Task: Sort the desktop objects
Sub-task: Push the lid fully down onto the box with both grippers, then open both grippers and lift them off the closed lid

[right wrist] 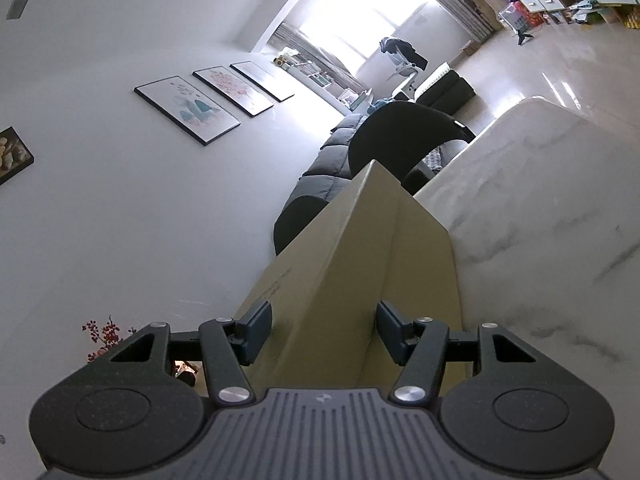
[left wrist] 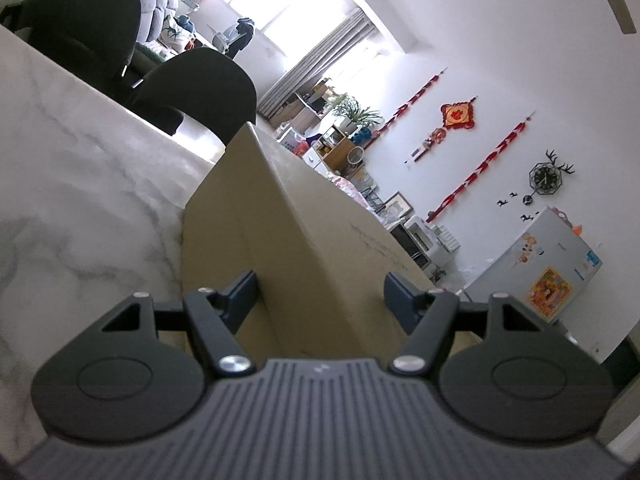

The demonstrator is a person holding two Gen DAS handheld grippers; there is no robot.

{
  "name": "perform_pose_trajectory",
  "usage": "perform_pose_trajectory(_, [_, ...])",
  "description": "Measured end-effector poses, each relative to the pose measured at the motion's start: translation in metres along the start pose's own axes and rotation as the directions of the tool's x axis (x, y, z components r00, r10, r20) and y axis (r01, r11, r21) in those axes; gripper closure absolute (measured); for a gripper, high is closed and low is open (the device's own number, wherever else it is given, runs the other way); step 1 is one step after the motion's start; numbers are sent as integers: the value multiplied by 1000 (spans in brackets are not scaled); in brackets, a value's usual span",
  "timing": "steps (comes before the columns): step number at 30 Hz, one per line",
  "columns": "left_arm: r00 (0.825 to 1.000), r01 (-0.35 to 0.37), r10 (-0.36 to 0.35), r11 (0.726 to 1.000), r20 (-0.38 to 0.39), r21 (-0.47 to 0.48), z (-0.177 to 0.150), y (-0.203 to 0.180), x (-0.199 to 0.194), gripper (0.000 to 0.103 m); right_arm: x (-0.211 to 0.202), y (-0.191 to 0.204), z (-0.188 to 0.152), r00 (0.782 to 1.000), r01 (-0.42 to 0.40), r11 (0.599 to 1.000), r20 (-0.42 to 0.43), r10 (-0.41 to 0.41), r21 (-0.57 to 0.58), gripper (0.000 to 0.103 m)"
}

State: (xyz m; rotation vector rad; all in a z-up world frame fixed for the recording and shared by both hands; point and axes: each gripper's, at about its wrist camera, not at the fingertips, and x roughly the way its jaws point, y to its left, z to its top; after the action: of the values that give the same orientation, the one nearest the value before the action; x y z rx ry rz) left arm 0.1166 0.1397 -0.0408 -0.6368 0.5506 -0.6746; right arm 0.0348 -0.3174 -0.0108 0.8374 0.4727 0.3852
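Fingers [left wrist: 240, 296] of the left gripper [left wrist: 320, 296] are spread wide, one to each side of a cardboard box [left wrist: 288, 220]; the blue pads straddle a folded edge of the box without visibly pinching it. Contact between pads and cardboard: cannot tell, though a gap shows on the right-hand pad.

Right gripper [right wrist: 324, 330]: same arrangement. Its fingers [right wrist: 258, 330] stand apart, flanking a ridge of the cardboard box [right wrist: 360, 248], with the box wall running forward between them. No firm clamp is visible.

Box position: it sits on the white marbled counter [left wrist: 80, 184], its tan walls rising from the surface and tapering away from both cameras. In the right wrist view the counter [right wrist: 540, 208] lies to the right of the box.

Background, left wrist view: two dark chairs [left wrist: 200, 92] beyond the counter edge, a white refrigerator [left wrist: 532, 276] with stickers against the wall. Right wrist view: a dark chair [right wrist: 400, 132] behind the box, three framed pictures [right wrist: 212, 96] on the wall.
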Motion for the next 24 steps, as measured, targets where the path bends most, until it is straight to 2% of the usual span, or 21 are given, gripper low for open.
perform_pose_trajectory(6, [1000,-14,14,1000,-12,1,0,2,2,34,3,-4,0,1000,9,1000,-8,-9,14,41])
perform_pose_trajectory(10, [998,-70,69,997,8,39,8,-4,0,33,4,-3,4,1000,30,999,3,-30,18,37])
perform_pose_trajectory(14, [990,-136,132,986,46,94,18,-16,-4,33,4,12,11,997,78,995,29,-76,-61,37])
perform_pose_trajectory(18, [990,-137,128,977,63,161,19,-31,-5,32,8,32,8,994,105,980,45,-98,-167,38])
perform_pose_trajectory(24, [992,-125,121,954,34,272,9,-46,5,31,20,58,-10,992,129,931,32,-126,-342,38])
